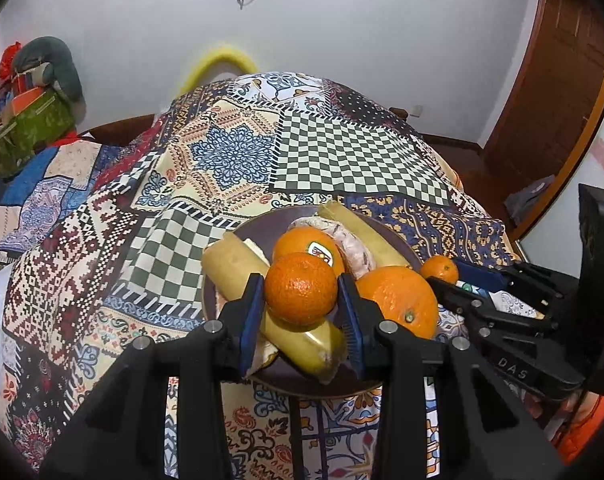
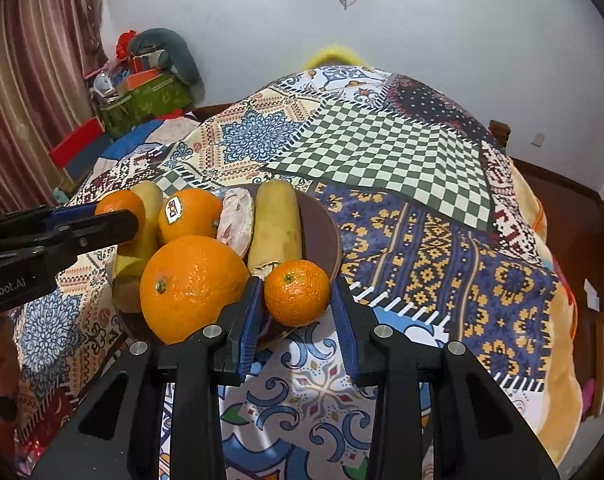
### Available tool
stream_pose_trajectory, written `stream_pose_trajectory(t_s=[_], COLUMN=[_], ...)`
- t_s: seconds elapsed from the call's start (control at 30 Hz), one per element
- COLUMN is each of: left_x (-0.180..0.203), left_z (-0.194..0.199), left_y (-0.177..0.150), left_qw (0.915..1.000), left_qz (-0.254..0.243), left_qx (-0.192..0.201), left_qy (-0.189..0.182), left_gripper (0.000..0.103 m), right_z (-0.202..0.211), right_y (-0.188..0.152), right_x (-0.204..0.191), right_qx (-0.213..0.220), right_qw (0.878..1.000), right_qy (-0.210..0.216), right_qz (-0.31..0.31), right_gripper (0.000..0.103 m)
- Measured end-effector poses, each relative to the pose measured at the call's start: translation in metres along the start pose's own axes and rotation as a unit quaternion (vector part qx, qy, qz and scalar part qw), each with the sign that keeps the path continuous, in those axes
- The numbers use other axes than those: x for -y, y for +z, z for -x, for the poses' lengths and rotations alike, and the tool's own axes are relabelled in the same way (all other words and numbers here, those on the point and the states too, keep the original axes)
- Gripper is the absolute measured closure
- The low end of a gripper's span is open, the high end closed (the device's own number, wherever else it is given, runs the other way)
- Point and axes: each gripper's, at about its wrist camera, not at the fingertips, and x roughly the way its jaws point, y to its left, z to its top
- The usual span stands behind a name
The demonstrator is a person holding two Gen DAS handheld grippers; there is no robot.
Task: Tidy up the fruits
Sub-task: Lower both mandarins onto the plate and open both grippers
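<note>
Right hand-held gripper (image 2: 297, 300) apparently clamps mandarin (image 2: 296, 293) beside plate (image 2: 322, 224).

Each gripper is built of matte black plastic, with two angular arms ending in ribbed blue pads; the left gripper (image 1: 301, 308) and the right gripper (image 2: 295, 308) are made alike. Round silver screw heads are set at the joints of the arms, two on each side. White lettering is printed on the black bodies, "DAS" on the right one and "mRobot.AI" on the left, and an orange sleeve (image 1: 582, 424) is worn at the right hand.
</note>
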Motion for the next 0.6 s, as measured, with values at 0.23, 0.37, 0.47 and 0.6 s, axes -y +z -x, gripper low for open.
stream_pose_trajectory(t_s=[0.23,0.37,0.47,0.6], left_x=[0.006,0.008,0.013,0.013], left_z=[-0.005,-0.008,-0.009,-0.007], left_y=[0.000,0.000,0.000,-0.003], left_qw=[1.0000,1.0000,0.9998,0.9997], left_qz=[-0.007,-0.007,-0.017,-0.018], left_qx=[-0.003,-0.006,-0.007,-0.010], left_qy=[-0.004,-0.002,0.005,0.011], left_gripper=[0.066,0.067,0.065,0.054], right_z=[-0.005,-0.006,-0.006,-0.006], right_y=[-0.003,-0.002,-0.002,-0.001], right_x=[0.002,0.004,0.004,0.006], right_qx=[-0.006,-0.008,-0.009,-0.011], right_qw=[1.000,1.000,1.000,1.000], right_qy=[0.007,0.011,0.010,0.006], right_qz=[-0.003,-0.005,-0.005,-0.011], right_gripper=[0.071,0.071,0.071,0.065])
